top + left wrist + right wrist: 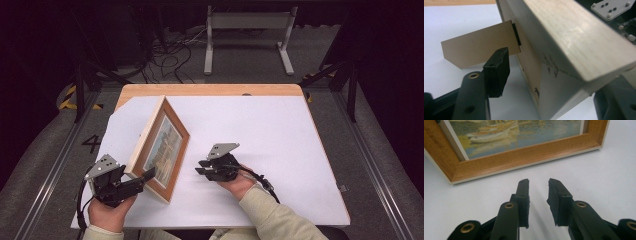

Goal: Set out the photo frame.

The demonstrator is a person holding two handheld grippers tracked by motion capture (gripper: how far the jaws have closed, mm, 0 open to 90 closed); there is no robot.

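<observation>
A wooden picture frame [159,148] stands tilted on the white sheet [260,130] that covers the table, near the person's left side, its warm brown grained front turned toward the right gripper [202,167]. Behind the glass sits a painted scene of boats on water, in soft yellows and blues, ringed by a pale mat. The frame's outer edge is a lighter, cream-coloured wood, flat and square-cut, with a few dark scuffs near one corner. From the left gripper view, a thin brown cardboard stand [480,46] folds out from the back on a small black hinge, its lower edge resting on the sheet. The left gripper [145,176] straddles the near corner of the frame, one black rubbery jaw behind the back panel and the other in front, so the jaws are set around the frame's edge; whether they actually press on it I cannot tell. The right gripper lies low on the sheet just beside the frame's front, apart from it, its two blocky black jaws slightly spread with nothing between them. A strip of bare wooden tabletop [210,89] shows along the far edge.
</observation>
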